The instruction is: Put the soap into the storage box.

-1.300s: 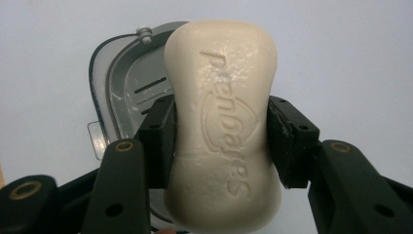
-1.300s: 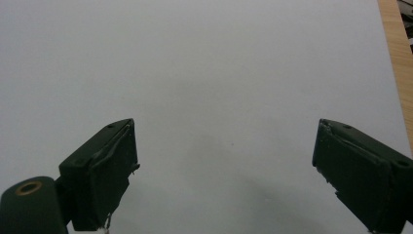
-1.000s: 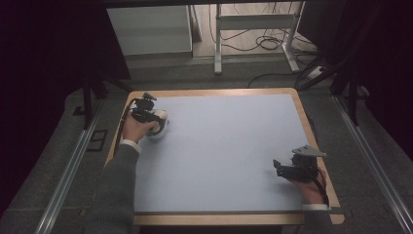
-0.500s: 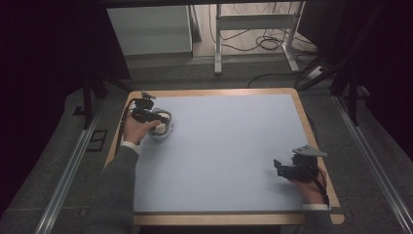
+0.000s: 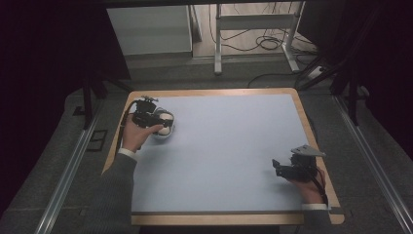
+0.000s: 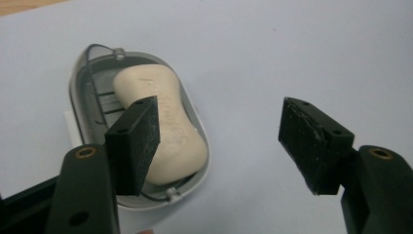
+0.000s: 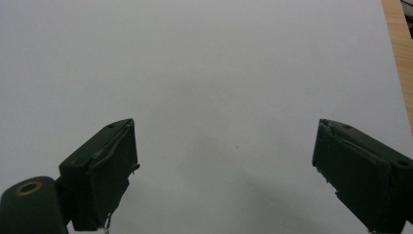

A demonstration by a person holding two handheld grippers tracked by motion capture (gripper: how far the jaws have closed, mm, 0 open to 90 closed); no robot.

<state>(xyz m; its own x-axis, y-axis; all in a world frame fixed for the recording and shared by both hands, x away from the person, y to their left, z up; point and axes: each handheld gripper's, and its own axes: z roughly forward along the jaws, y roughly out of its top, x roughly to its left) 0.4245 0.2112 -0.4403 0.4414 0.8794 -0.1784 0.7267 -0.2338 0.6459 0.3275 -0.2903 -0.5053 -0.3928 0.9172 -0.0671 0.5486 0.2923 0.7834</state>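
Covering nearly the whole wood-rimmed table, a pale blue mat carries an oval grey plastic soap dish at its far-left corner, with 1 cream soap bar lying inside. Just above it, the left gripper has just been opening its jaws, nothing between them. At the near-right edge, the right gripper holds its jaws wide apart over bare mat.

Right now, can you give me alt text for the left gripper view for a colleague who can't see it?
A cream soap bar lies in a grey oval soap dish on the pale blue table, free of the left gripper. Its black jaws have just been opening and stand apart with nothing between them, the left jaw overlapping the soap in the picture.
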